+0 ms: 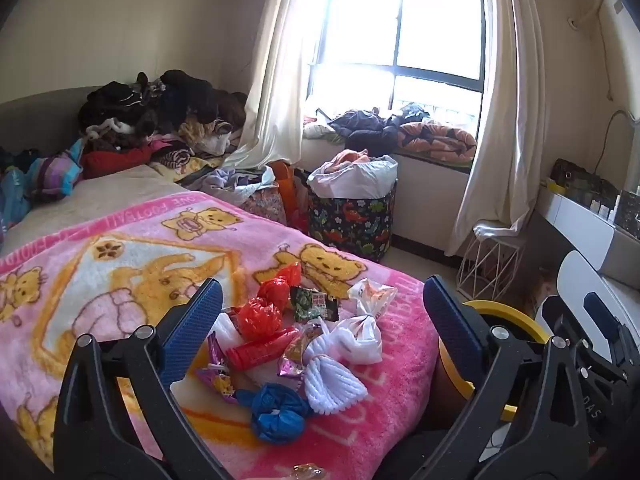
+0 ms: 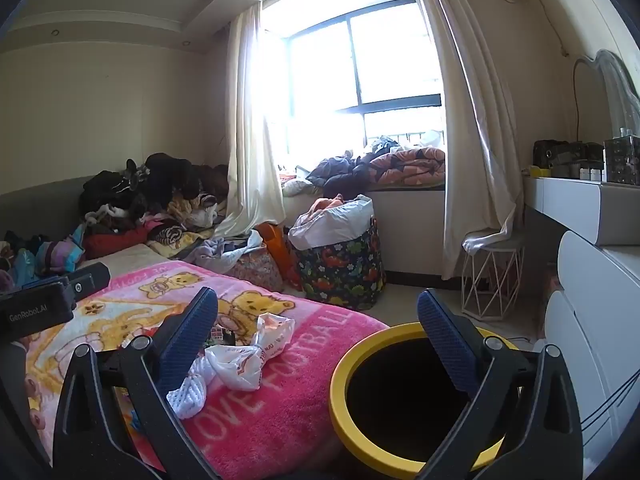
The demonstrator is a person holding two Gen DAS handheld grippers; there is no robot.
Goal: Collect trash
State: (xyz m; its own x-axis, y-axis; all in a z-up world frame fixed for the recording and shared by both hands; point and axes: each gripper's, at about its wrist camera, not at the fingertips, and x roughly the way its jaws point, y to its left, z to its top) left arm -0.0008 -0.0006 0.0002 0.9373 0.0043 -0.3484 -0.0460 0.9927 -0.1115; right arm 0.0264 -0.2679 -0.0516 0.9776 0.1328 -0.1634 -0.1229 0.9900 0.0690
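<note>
Just ahead of hand-held gripper (image 1: 320,312), trash (image 1: 292,344).

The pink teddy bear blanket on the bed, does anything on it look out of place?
Yes. A heap of trash litters the pink blanket: crumpled red, blue and white plastic bags and snack wrappers. It belongs in the yellow-rimmed bin beside the bed, which looks dark inside with no trash visible.
</note>
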